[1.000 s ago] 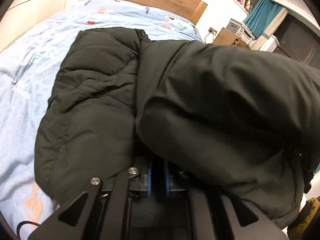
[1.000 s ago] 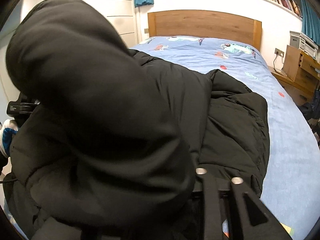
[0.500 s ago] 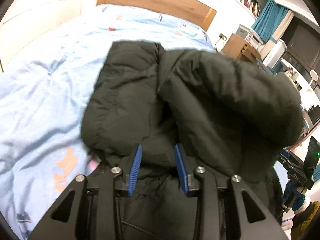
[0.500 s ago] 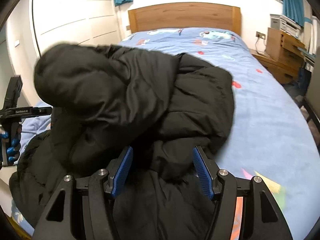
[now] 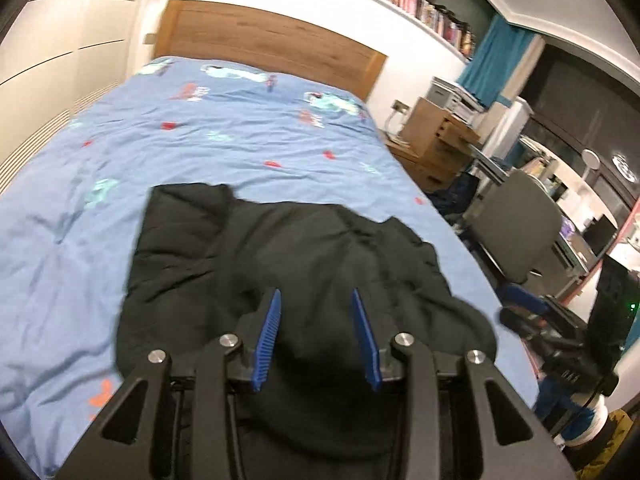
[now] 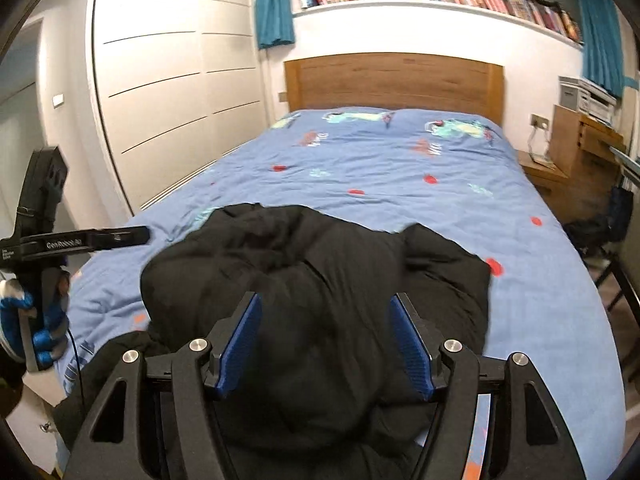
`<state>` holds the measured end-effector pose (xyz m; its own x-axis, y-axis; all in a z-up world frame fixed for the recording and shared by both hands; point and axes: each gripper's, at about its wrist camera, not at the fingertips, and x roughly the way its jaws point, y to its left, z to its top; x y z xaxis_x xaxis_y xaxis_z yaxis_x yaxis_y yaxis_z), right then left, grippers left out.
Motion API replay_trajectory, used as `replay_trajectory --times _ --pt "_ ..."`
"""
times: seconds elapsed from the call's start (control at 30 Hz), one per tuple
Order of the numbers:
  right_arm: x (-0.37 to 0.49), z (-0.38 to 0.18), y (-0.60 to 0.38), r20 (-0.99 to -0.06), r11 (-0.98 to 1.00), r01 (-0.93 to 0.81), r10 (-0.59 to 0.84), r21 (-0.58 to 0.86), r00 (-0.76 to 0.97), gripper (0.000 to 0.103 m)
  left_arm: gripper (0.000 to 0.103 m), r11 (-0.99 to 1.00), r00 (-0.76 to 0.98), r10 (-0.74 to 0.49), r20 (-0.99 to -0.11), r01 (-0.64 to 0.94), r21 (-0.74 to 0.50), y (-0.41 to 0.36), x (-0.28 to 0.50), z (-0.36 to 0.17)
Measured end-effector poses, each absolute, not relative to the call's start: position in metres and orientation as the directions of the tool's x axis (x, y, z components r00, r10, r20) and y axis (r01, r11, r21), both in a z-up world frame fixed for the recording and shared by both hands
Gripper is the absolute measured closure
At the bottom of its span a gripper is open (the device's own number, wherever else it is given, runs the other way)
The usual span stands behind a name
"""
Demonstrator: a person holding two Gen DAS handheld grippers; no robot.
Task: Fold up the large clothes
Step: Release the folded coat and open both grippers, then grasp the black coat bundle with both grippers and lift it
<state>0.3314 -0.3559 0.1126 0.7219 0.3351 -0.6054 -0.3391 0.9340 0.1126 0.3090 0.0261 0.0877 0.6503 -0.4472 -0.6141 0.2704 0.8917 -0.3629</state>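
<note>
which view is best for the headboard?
Right wrist view: the wooden headboard sits nearly square-on, full width visible behind the bed. Left wrist view shows it skewed, its lower edge hidden by bedding.

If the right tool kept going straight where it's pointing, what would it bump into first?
Most likely the black coat heaped on the bed. The right tool points down over it with its jaws opening and nothing gripped between them. How far above the coat it hangs is hard to tell.

matt black jacket (image 5: 304, 264) (puffy cloth), wooden headboard (image 6: 394, 80)
</note>
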Motion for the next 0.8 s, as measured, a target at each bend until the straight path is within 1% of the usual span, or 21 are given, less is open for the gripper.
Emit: replay_trajectory --times 0.07,0.13,0.27,0.33,0.43,0.5,0.6,0.7,0.8 --pt "0.341 0.105 -0.346 -0.621 0.929 -0.355 0.338 0.101 0.707 0.037 0.067 0.888 0.635 -0.459 -0.622 0.3 -0.349 0.009 0.313 0.085" --pt "0.342 0.095 -0.337 -0.649 0.927 -0.364 0.332 0.091 0.684 0.037 0.067 0.896 0.618 -0.445 -0.648 0.309 -0.32 -0.004 0.314 0.072" --pt "0.336 0.062 -0.333 -0.704 0.924 -0.375 0.315 0.074 0.637 0.037 0.067 0.909 0.557 -0.415 -0.72 0.292 -0.298 -0.015 0.315 0.024" --pt "0.333 0.037 -0.335 -0.74 0.923 -0.38 0.299 0.062 0.602 0.038 0.067 0.916 0.528 -0.397 -0.751 0.277 -0.289 -0.015 0.31 -0.004" --pt "0.331 0.007 -0.336 -0.776 0.922 -0.384 0.28 0.052 0.565 0.038 0.066 0.922 0.514 -0.383 -0.768 0.264 -0.283 -0.014 0.303 -0.037" --pt "0.331 -0.011 -0.337 -0.79 0.92 -0.39 0.266 0.038 0.552 0.036 0.063 0.926 0.512 -0.368 -0.776 0.273 -0.26 -0.018 0.304 -0.051" --pt "0.342 -0.03 -0.336 -0.803 0.926 -0.376 0.244 0.027 0.544 0.034 0.063 0.939 0.507 -0.322 -0.8 0.276 -0.204 -0.03 0.318 -0.068" --pt "0.356 -0.044 -0.329 -0.813 0.933 -0.361 0.206 -0.005 0.545 0.033 0.063 0.947 0.496 -0.303 -0.814 0.253 -0.198 -0.037 0.338 -0.086" --pt "0.365 -0.058 -0.329 -0.815 0.941 -0.338 0.195 -0.001 0.546 0.032 0.063 0.949 0.496 -0.296 -0.816 0.247 -0.195 -0.042 0.347 -0.097"
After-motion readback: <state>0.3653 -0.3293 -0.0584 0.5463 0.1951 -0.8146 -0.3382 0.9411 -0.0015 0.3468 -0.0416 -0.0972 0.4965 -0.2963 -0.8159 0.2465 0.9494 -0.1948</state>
